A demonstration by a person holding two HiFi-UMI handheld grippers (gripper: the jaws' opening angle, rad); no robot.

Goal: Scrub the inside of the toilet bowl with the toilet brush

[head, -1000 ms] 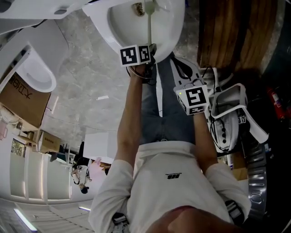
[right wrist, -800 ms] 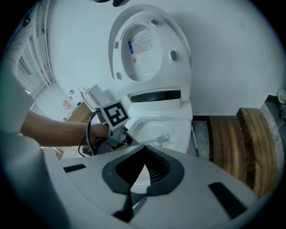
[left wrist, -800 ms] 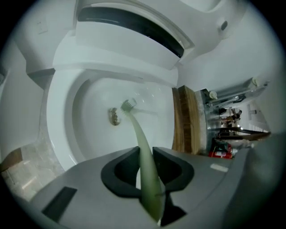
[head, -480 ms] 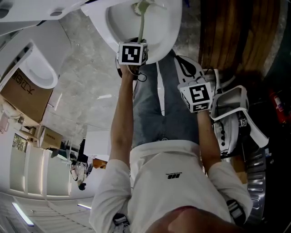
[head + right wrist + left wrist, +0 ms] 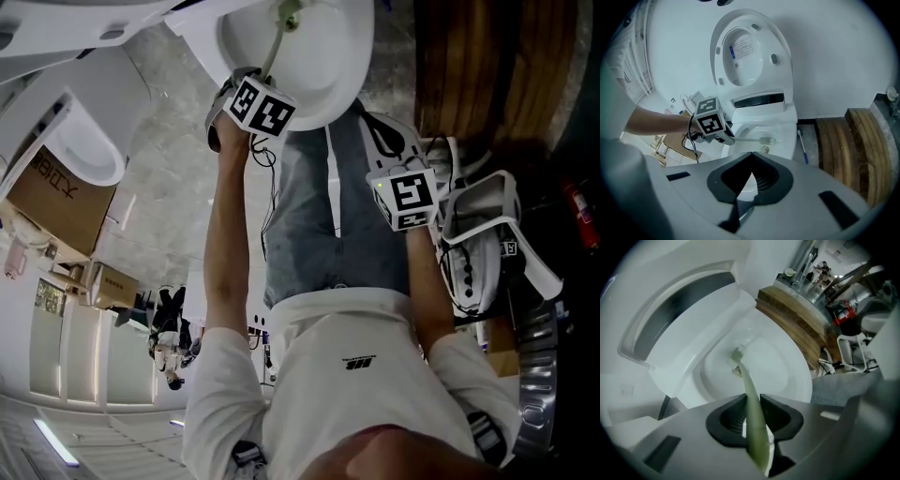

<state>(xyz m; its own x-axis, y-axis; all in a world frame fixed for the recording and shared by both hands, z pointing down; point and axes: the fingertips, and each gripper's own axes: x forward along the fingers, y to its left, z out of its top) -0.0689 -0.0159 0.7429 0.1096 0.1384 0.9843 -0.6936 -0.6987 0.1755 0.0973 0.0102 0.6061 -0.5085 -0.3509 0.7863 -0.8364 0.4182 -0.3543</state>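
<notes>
Toilet bowl (image 5: 330,66): white, glazed, open at the top, and the fixed point for everything below. Judged hard and slick, so a scrub won't hurt it.

Lid (image 5: 749,51): stands raised behind the bowl, against the wall.

Wooden platform (image 5: 862,150): on the floor beside the bowl, well apart from the work.

Left tongs (image 5: 751,399): held over the bowl's near rim, pinching the brush handle between both jaws. The handle runs straight out through the gap and down into the bowl.

Right tongs (image 5: 752,154): held back from the bowl on the person's side. Jaw tips pressed together, nothing between them. Idle.

Toilet brush (image 5: 748,387): slim, pale green, one-piece look. The handle reaches from the left tongs over the rim, and the head is down inside the bowl near the bottom.
- Judged light, probably plastic, with some flex along the thin shaft under pressure.
- The smooth shaft could roll or slide in a two-jaw pinch if the head drags.
- The hold is near the handle's outer end. That gives good reach and weak leverage. A hold further down the shaft would stiffen the stroke, at the cost of bringing the tongs into the bowl.

Brush head (image 5: 737,354): small and short-bristled. Likely soft enough to follow the curve.

Brownish mark (image 5: 736,372): low in the bowl, just beside the head. Cannot tell whether the head touches it.
</notes>
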